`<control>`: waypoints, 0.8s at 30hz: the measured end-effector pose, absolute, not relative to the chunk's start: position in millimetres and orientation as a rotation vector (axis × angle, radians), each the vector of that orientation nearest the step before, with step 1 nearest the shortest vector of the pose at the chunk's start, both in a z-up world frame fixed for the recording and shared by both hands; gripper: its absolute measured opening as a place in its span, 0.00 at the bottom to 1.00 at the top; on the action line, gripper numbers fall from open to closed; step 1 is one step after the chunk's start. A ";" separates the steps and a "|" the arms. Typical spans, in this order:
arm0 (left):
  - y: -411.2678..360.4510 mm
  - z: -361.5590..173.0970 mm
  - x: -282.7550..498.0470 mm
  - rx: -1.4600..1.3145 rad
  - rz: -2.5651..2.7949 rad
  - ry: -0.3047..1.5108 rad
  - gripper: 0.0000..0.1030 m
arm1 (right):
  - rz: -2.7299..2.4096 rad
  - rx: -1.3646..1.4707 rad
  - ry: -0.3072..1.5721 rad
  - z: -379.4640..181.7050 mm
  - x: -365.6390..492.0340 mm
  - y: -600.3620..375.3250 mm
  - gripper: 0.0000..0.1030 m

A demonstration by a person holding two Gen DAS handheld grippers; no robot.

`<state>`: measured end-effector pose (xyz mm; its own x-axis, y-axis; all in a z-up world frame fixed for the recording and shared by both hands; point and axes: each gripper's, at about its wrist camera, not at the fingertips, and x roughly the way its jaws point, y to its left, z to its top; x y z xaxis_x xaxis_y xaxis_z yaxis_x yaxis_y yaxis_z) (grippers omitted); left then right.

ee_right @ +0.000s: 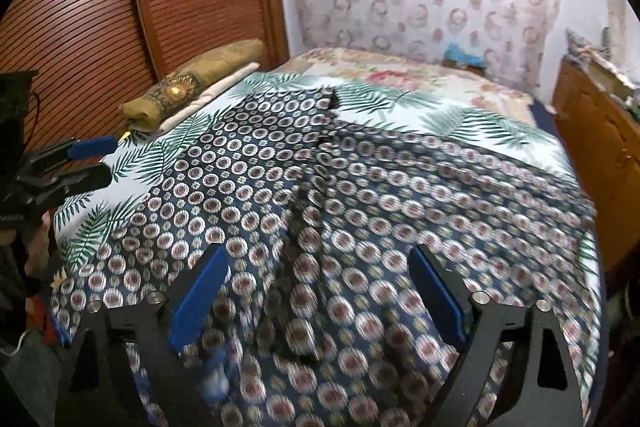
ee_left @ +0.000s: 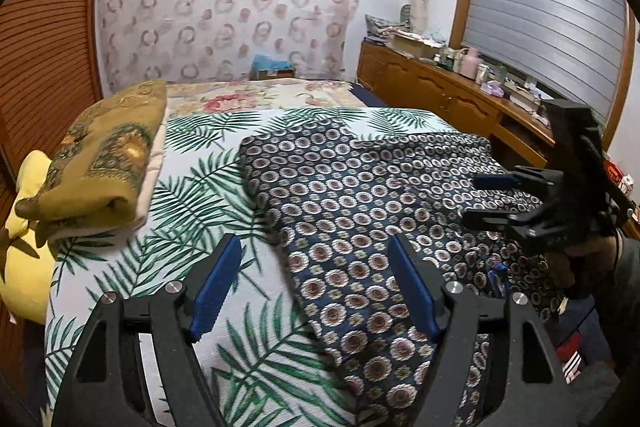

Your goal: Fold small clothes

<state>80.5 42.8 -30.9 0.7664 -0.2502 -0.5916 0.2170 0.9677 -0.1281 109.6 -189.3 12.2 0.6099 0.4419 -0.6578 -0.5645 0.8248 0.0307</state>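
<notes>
A dark blue garment with a pattern of round flowers [ee_left: 360, 195] lies spread on the palm-leaf sheet of the bed [ee_left: 192, 187], its near part hanging over the front edge. It fills the right wrist view [ee_right: 360, 211]. My left gripper [ee_left: 316, 267] is open and empty above the garment's left edge. My right gripper [ee_right: 320, 279] is open and empty just above the garment's middle; it also shows in the left wrist view [ee_left: 484, 199] at the right. The left gripper shows in the right wrist view [ee_right: 96, 159] at the far left.
A folded olive patterned cloth [ee_left: 104, 155] on a cream pile lies at the bed's left side, with a yellow pillow [ee_left: 28, 259] beside it. A slatted wooden wardrobe [ee_right: 100, 7] stands to the left. A cluttered wooden sideboard [ee_left: 452, 87] runs along the right under the window.
</notes>
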 end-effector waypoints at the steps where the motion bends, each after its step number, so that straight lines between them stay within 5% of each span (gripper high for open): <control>1: 44.6 -31.4 80.2 -0.056 -0.250 0.649 0.74 | 0.594 -0.191 0.721 10.4 118.3 -184.4 0.83; 12: 56.8 -36.4 77.0 -0.065 -0.229 0.658 0.74 | 0.640 -0.241 0.821 -7.3 171.6 -151.1 0.61; 19: 57.4 -36.5 75.9 -0.070 -0.228 0.651 0.74 | 0.723 -0.232 0.816 -11.7 157.6 -141.0 0.08; 24: 57.0 -34.7 74.3 -0.072 -0.228 0.639 0.74 | 0.732 -0.212 0.767 -7.0 146.3 -146.0 0.04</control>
